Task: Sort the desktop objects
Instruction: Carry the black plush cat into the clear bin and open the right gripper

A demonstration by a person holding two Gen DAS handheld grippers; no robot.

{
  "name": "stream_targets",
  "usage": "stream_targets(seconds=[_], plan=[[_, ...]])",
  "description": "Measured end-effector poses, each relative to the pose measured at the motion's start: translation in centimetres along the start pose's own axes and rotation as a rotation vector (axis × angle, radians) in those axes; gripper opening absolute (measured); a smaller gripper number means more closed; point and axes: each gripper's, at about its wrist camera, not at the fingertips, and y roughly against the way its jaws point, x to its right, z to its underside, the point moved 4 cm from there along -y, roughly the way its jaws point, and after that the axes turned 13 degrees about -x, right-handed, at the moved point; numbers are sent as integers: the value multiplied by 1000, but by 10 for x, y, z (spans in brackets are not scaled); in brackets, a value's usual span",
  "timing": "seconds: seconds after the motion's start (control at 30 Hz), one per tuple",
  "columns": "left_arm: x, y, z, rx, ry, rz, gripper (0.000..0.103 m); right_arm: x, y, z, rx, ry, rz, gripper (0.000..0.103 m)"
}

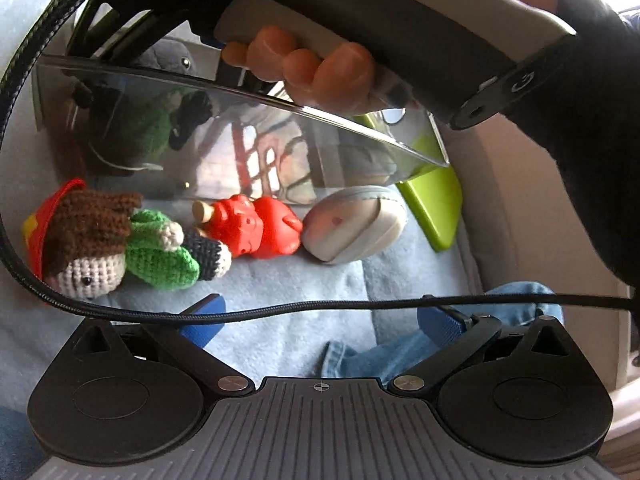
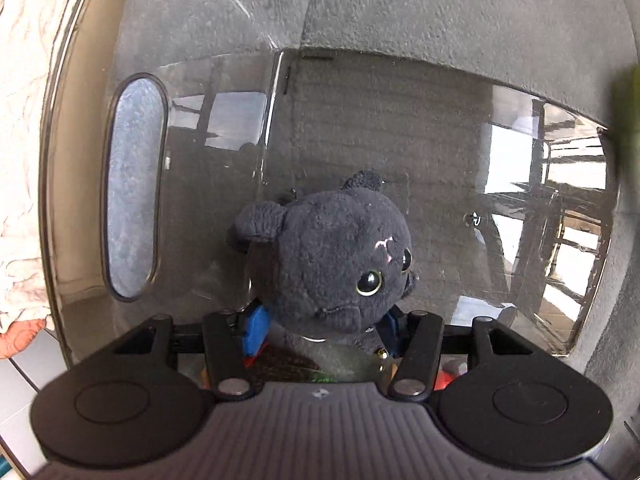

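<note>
Deep inside a clear plastic bin (image 2: pixel 224 128) with an oval handle slot, close to its bottom: a dark grey plush toy (image 2: pixel 340 256) with round ears and shiny eyes, standing between the blue pads of the right gripper (image 2: pixel 325 326). Cannot tell whether clamped on the soft body or already let go, because the big head hides the contact on both sides. Hence the first danger: if lifted out with the fabric clinging to one pad, may drag the toy up again and drop it crooked or over the rim. Second danger: little room in there, so may knock the transparent wall on the way out and shove the whole bin. Outside, just beside the bin on the light blue cloth (image 1: pixel 280 280): a crocheted doll (image 1: pixel 112 248) with brown hair and green clothes, a red rubber figure (image 1: pixel 256 228), a grey-white oval case (image 1: pixel 352 228). Any push on the bin could scatter these. Nearer, the left gripper (image 1: pixel 320 316), spread wide and empty, with a black braided cable (image 1: pixel 320 306) lying across in front of it; could snag on a finger or sweep the doll.
</note>
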Motion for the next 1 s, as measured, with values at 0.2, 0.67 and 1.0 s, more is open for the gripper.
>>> stream_targets(seconds=[0.2,0.67,1.0], plan=[[-1,-4,-2,-3,-12,-28,103,-3,-6,-7,9,13,9,61],[2,-5,0,17,-62,-87,103,8,46,23,152,32,27,83],[-12,9,3,73,47,-71,103,78,157,143,764,122,-105,91]])
